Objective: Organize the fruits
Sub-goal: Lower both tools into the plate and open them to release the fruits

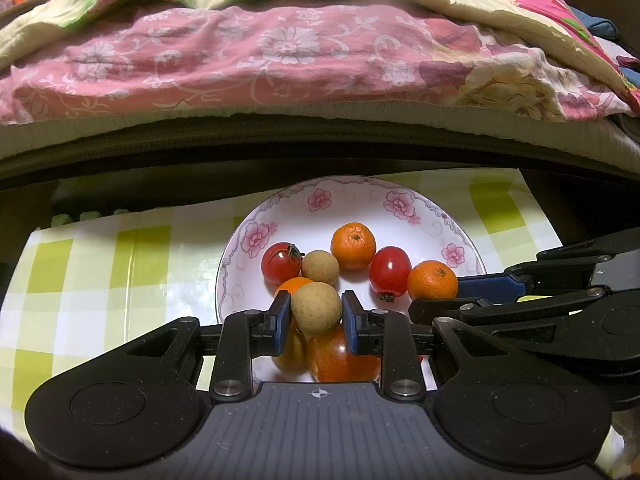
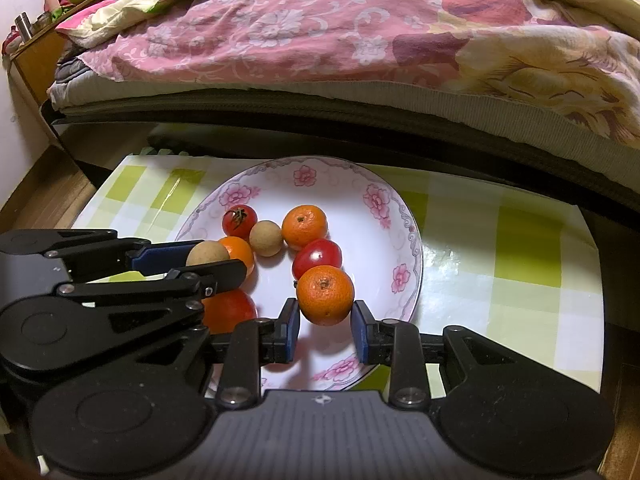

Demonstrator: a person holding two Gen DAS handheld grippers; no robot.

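Over the plate (image 1: 256, 216), the left gripper (image 1: 316, 314) clamps a longan (image 1: 316, 308); the right gripper (image 2: 325, 322) straddles a tangerine (image 2: 325, 295), jaws apart. Each should lift straight up, sparing neighbouring fruit a nudge.

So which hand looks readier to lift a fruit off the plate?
Probably the left. The left gripper has its pads against the tan round fruit, apparently gripping it. The right gripper is open around an orange, with gaps on both sides.

Home bedroom: bed (image 1: 320, 128), floral quilt (image 1: 280, 60).
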